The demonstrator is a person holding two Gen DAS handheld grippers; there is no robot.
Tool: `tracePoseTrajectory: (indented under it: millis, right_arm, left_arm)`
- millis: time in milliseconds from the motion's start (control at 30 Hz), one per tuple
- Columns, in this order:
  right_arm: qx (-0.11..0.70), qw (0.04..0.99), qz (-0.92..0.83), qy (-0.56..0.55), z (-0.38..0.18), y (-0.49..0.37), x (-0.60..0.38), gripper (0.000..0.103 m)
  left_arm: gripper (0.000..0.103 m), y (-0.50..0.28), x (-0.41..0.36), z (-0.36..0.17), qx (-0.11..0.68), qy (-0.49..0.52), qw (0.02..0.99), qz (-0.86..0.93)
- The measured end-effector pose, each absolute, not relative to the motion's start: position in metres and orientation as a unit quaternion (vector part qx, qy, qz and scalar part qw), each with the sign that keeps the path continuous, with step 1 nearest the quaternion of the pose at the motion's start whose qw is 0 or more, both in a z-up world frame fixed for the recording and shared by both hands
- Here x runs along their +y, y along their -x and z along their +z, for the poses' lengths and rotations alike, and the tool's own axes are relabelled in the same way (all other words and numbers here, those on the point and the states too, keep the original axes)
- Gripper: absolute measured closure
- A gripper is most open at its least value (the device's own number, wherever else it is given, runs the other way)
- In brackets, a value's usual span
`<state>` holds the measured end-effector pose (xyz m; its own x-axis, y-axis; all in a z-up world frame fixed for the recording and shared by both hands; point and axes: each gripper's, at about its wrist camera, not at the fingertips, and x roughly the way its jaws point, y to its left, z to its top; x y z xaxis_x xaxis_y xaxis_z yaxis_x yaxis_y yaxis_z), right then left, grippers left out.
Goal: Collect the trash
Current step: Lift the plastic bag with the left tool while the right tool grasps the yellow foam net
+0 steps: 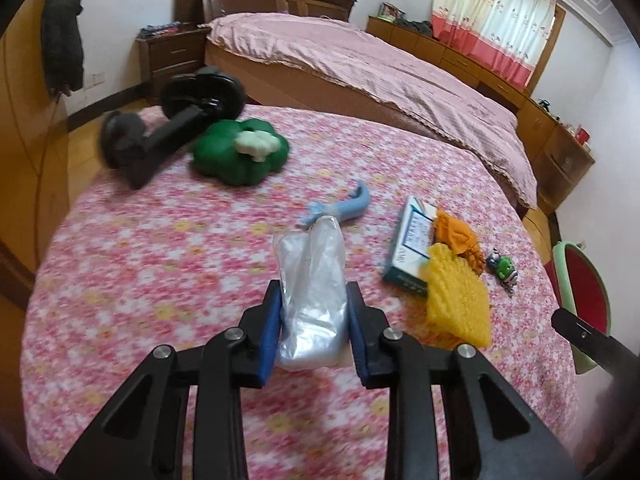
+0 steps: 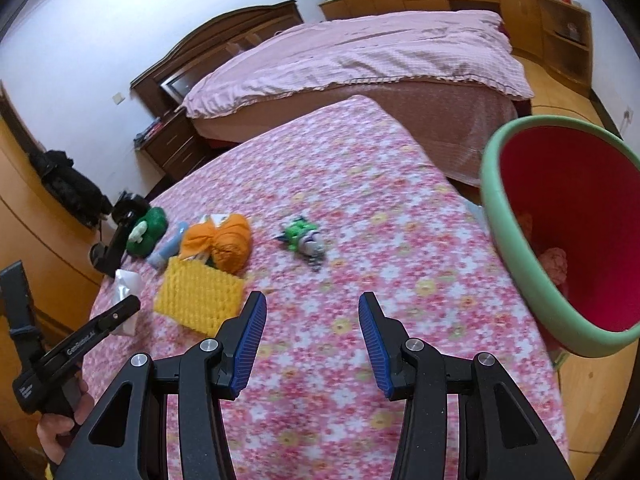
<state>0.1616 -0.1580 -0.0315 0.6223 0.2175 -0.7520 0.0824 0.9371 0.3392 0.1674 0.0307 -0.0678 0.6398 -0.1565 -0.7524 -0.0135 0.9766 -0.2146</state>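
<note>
Plastic wrapper (image 1: 310, 300), clear and crumpled, sits clamped between your left gripper's (image 1: 313, 334) blue pads above the floral tablecloth (image 1: 160, 264). Your right gripper (image 2: 312, 344) is spread with nothing between its fingers; the red bin (image 2: 520, 240) stands right of it.

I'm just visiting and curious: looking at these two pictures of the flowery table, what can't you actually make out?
- Clear plastic bag: left wrist view, left gripper covers its near end; any contents unclear.
- Blue-and-white box: print too small to read; yellow foam net overlaps it.
- Bin: right wrist view, cut off by the edge; pink items inside unclear.
- Small green toy: blurred.
- Right gripper: open, nothing hidden.
</note>
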Motion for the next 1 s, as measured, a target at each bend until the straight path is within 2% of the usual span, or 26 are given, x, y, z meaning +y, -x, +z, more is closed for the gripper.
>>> tracePoseTrajectory:
  millis: [767,800,900,1000]
  right_arm:
    - [0.469,0.869,0.099,-0.122,-0.069,-0.200,-0.073,0.055]
    - [0.470,0.868,0.105,-0.123,-0.069,-0.199,-0.072,0.064]
    - [0.469,0.868,0.113,-0.120,-0.069,-0.195,-0.069,0.080]
    - [0.465,0.867,0.128,-0.123,-0.067,-0.190,-0.066,0.090]
  left_arm:
    - [0.072,-0.139,0.091,-0.077,0.424,0.121,0.897,0.036]
    - [0.072,-0.139,0.090,-0.076,0.424,0.121,0.897,0.036]
    - [0.072,-0.137,0.089,-0.075,0.422,0.122,0.898,0.034]
    - [0.072,-0.134,0.087,-0.071,0.419,0.120,0.900,0.031]
